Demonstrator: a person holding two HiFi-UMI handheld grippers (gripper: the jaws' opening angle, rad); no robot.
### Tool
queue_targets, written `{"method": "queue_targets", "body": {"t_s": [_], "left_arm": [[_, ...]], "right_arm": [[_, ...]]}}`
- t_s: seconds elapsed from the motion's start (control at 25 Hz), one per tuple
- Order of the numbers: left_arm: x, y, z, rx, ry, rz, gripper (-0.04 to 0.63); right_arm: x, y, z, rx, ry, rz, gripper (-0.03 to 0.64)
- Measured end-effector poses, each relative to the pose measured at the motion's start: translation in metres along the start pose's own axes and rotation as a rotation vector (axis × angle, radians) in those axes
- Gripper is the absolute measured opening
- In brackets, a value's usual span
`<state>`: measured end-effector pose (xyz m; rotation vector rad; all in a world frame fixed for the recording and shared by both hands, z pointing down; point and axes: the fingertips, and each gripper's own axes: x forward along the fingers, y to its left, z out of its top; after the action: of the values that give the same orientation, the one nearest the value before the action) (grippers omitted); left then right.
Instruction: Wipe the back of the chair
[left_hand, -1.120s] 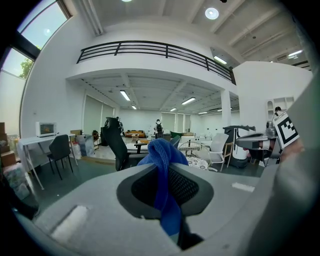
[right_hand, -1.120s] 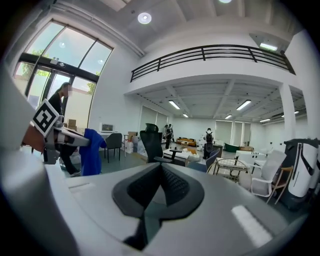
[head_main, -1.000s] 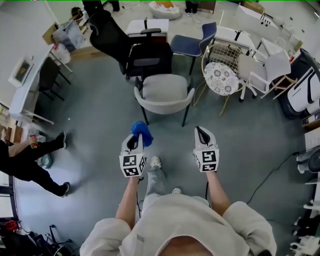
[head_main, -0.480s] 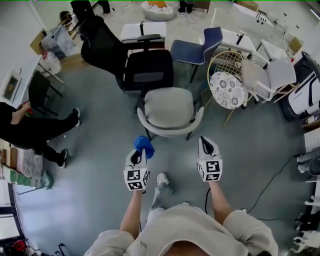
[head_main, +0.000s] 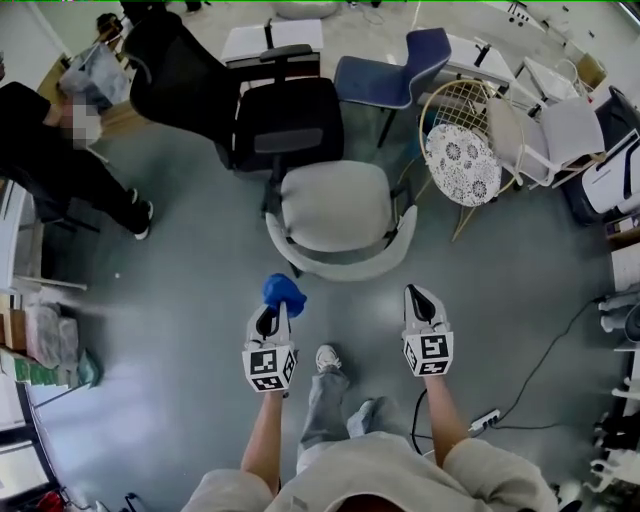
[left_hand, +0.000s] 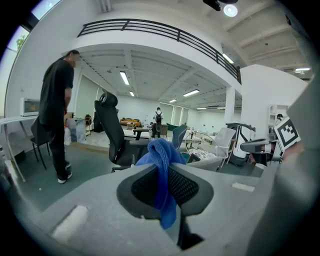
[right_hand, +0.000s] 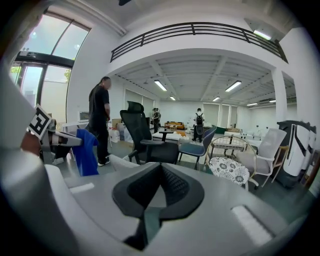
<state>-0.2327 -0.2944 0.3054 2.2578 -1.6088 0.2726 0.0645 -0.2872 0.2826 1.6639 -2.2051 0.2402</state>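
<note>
The step in hand looked like the approach: wiping had not begun. The left gripper had its jaws clamped on a blue cloth, which bunched above the jaw tips and hung down between them in the left gripper view. The right gripper had its jaws together with nothing between them.

The grey chair stood on the open floor ahead of the person, its seat facing away and its curved back the part nearest both grippers. The cloth was near that back but apart from it, off toward its left end. A black office chair stood just behind the grey one, and a wire chair with a patterned cushion beside it to the right.

The next move probably called for carrying the left gripper forward until the cloth pressed on the back's rim, then sweeping along the curve. The right gripper could steady the chair, though from above it was hard to tell whether its legs would slide.
</note>
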Motion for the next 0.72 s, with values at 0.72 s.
{"method": "queue_targets", "body": {"t_s": [0.72], "left_arm": [[0.070, 0.035, -0.165, 0.069, -0.157, 0.097, 0.038]], "right_arm": [[0.086, -0.043, -0.196, -0.025, -0.099, -0.004, 0.002]]}}
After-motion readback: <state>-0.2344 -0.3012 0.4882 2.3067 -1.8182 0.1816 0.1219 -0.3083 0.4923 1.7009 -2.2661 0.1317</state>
